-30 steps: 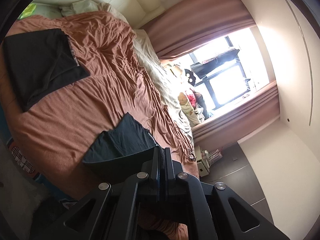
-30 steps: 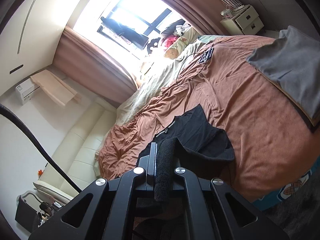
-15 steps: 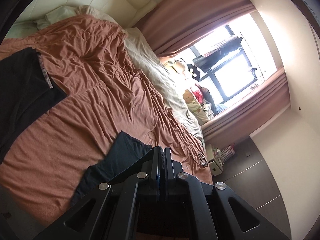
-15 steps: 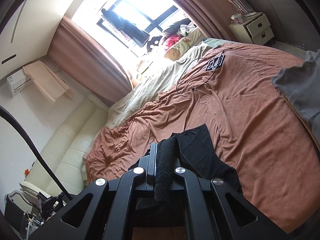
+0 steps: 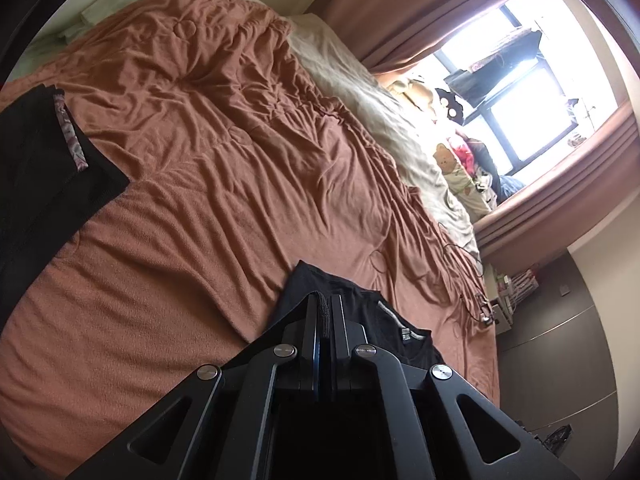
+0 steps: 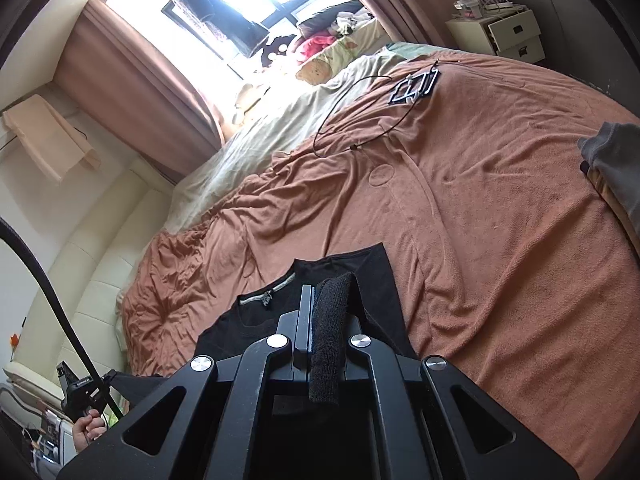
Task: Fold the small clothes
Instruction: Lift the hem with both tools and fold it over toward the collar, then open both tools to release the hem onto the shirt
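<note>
A black T-shirt point(image 5: 376, 320) with a grey collar band point(image 6: 267, 298) hangs between my two grippers, low over the rust-brown blanket point(image 5: 224, 184). In the left wrist view my left gripper point(image 5: 324, 300) is shut on a thin edge of the shirt. Seen from the right wrist, my right gripper point(image 6: 320, 292) is shut on a thick fold of the same shirt point(image 6: 360, 276), and a strip of fabric drapes back over its fingers. The shirt's lower part is hidden beneath both grippers.
A folded black garment point(image 5: 40, 168) with a patterned band lies at the blanket's left edge. A grey garment point(image 6: 616, 160) lies at the right. A cable and a black-and-white item point(image 6: 414, 88) lie near the cream sheet point(image 6: 280, 128). A white bedside cabinet point(image 6: 508, 32) stands beyond. A person's hand point(image 6: 86, 428) shows at lower left.
Both grippers have travelled over the bed with the shirt, which now shows its collar. The folded black garment has slid towards the left edge, the grey garment towards the right edge.
</note>
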Available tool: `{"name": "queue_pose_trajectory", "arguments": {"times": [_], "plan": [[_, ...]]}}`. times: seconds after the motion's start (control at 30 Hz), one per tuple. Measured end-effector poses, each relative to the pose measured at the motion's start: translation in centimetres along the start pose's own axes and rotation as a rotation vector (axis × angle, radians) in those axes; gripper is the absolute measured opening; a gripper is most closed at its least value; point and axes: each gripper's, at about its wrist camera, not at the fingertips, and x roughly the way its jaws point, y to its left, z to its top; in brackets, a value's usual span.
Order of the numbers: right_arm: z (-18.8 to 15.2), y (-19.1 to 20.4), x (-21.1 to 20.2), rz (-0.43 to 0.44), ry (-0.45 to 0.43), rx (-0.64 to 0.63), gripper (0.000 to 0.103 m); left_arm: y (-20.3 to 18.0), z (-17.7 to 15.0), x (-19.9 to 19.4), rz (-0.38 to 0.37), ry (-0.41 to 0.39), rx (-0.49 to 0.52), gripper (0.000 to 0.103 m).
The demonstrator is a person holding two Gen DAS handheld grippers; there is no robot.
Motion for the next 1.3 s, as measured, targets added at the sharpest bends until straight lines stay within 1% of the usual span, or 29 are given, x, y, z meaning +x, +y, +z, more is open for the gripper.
{"name": "queue_pose_trajectory", "arguments": {"times": [0.3,0.37,0.47,0.6,0.7,0.8,0.87,0.97,1.0,1.03,1.07,1.1,1.13,1.2,1.3], "plan": [[1.7,-1.1,7.2,-0.077,0.051,0.025,0.0,0.2,1.4,7.3,0.081,0.062,0.04,0.002],[1.8,-1.2,8.1,-0.101,0.056,0.023,0.0,0.3,1.6,8.9,0.094,0.081,0.051,0.002],[1.8,-1.3,9.4,-0.16,0.057,0.021,0.0,0.4,2.0,11.1,0.112,0.104,0.06,0.003],[2.0,-1.2,10.5,-0.214,0.048,0.031,0.0,0.6,2.2,13.5,0.138,0.126,0.063,0.003],[1.7,-1.1,11.6,-0.246,0.049,0.02,0.0,0.9,2.2,15.6,0.17,0.143,0.07,0.003],[1.8,-1.4,13.6,-0.252,0.085,0.019,0.0,1.7,2.3,17.7,0.214,0.171,0.073,0.003],[1.9,-1.7,14.5,-0.244,0.114,0.04,0.001,2.5,2.3,19.0,0.243,0.195,0.061,0.003],[2.2,-1.9,15.1,-0.229,0.159,0.044,0.003,3.1,2.4,19.7,0.261,0.228,0.04,0.005],[2.3,-1.9,14.8,-0.221,0.158,0.032,0.014,2.9,2.4,19.6,0.264,0.234,0.048,0.007],[2.5,-1.6,14.4,-0.219,0.152,0.014,0.042,2.6,2.4,19.4,0.267,0.237,0.07,0.014],[2.7,-1.4,14.0,-0.221,0.142,-0.001,0.074,2.1,2.4,19.0,0.274,0.233,0.101,0.02],[2.9,-1.2,13.5,-0.217,0.126,-0.018,0.08,1.6,2.5,18.5,0.283,0.226,0.132,0.039],[3.0,-0.9,13.0,-0.207,0.121,-0.037,0.081,1.0,2.5,17.9,0.29,0.213,0.165,0.058],[2.9,-0.4,12.7,-0.214,0.153,-0.081,0.08,0.2,2.7,16.7,0.288,0.196,0.221,0.07],[2.2,0.6,12.5,-0.245,0.21,-0.177,0.08,-0.7,2.6,15.9,0.299,0.238,0.305,0.072]]}}
